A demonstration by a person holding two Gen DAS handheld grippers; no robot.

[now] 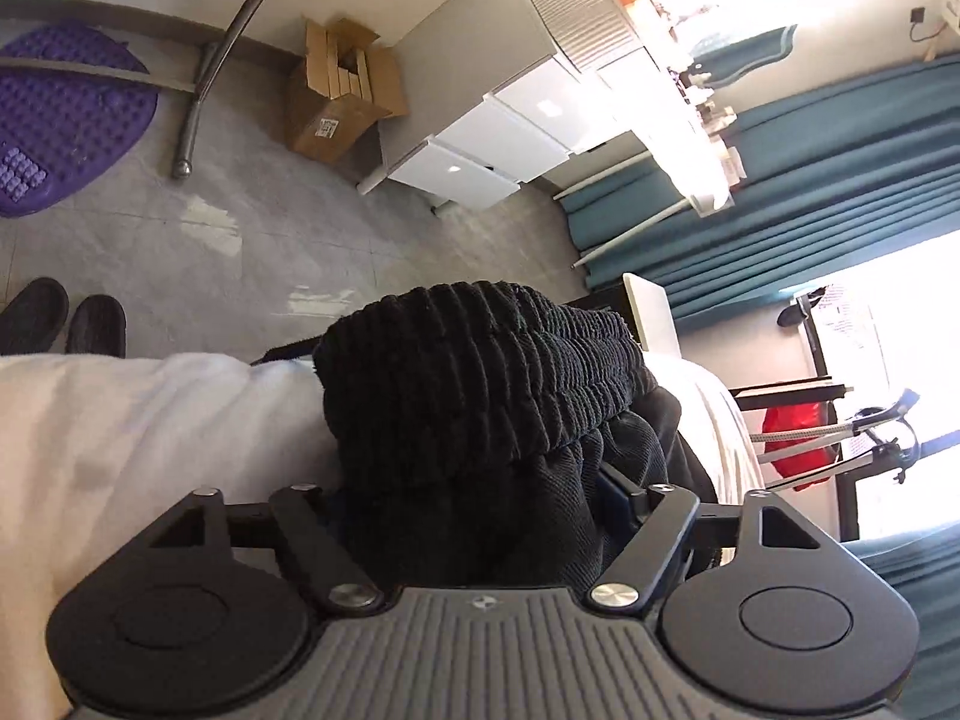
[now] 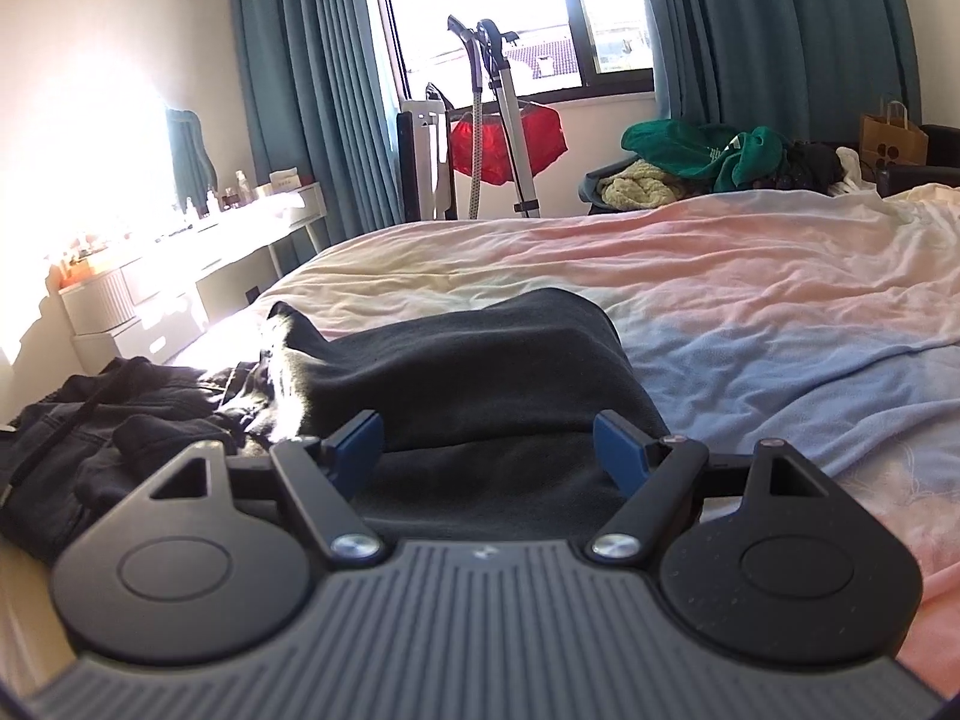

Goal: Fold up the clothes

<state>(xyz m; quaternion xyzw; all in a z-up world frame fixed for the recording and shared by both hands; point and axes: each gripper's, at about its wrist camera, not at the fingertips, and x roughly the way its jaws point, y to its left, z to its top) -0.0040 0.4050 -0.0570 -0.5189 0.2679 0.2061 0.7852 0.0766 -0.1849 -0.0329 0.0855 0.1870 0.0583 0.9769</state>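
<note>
Item: black trousers (image 1: 480,384), laid on the bed (image 2: 750,276), fold in progress.

Ribbed elastic waistband (image 1: 474,360) bunched between the left gripper (image 1: 480,498) jaws, apparently to be lifted; whether the pads pressed the cloth could not be told. Right gripper (image 2: 489,450) jaws stood wide over a dark fabric panel, gripping nothing, seemingly placed to take it. The trousers' long axis ran away from the right camera, towards the window (image 2: 498,12).
</note>
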